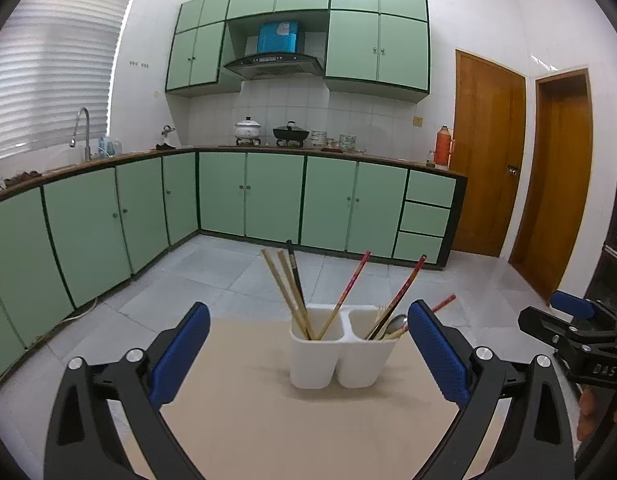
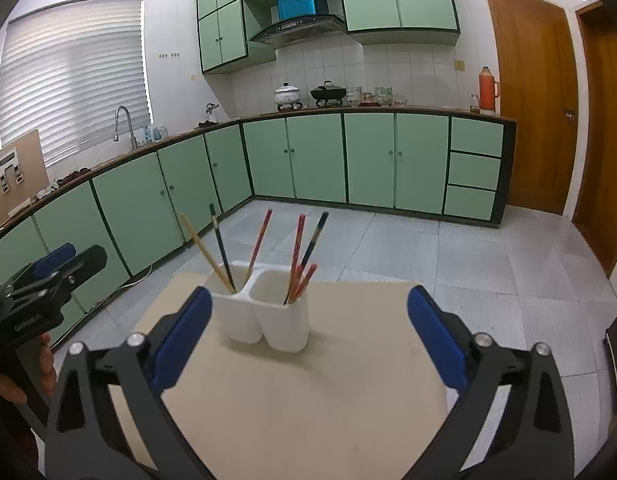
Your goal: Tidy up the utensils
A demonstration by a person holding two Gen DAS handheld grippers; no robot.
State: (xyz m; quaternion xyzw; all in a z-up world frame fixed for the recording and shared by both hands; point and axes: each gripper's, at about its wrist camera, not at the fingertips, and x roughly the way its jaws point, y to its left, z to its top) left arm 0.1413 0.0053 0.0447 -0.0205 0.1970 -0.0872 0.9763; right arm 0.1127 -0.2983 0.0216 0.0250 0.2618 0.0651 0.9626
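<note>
A white two-compartment utensil holder (image 1: 340,346) stands on a beige table (image 1: 268,420). Its left compartment holds bamboo and dark chopsticks (image 1: 290,292); its right compartment holds red chopsticks (image 1: 400,294) and a metal spoon (image 1: 394,324). My left gripper (image 1: 308,354) is open and empty, just short of the holder. In the right wrist view the holder (image 2: 264,308) with its chopsticks (image 2: 298,252) stands ahead and to the left. My right gripper (image 2: 308,332) is open and empty. The right gripper also shows in the left wrist view (image 1: 568,320), and the left gripper in the right wrist view (image 2: 48,276).
The table's far edge (image 2: 308,282) drops to a grey tiled floor (image 2: 428,248). Green cabinets (image 1: 268,196) line the back and left walls. Wooden doors (image 1: 488,152) stand at the right. A dark piece of furniture (image 1: 616,240) stands at the far right.
</note>
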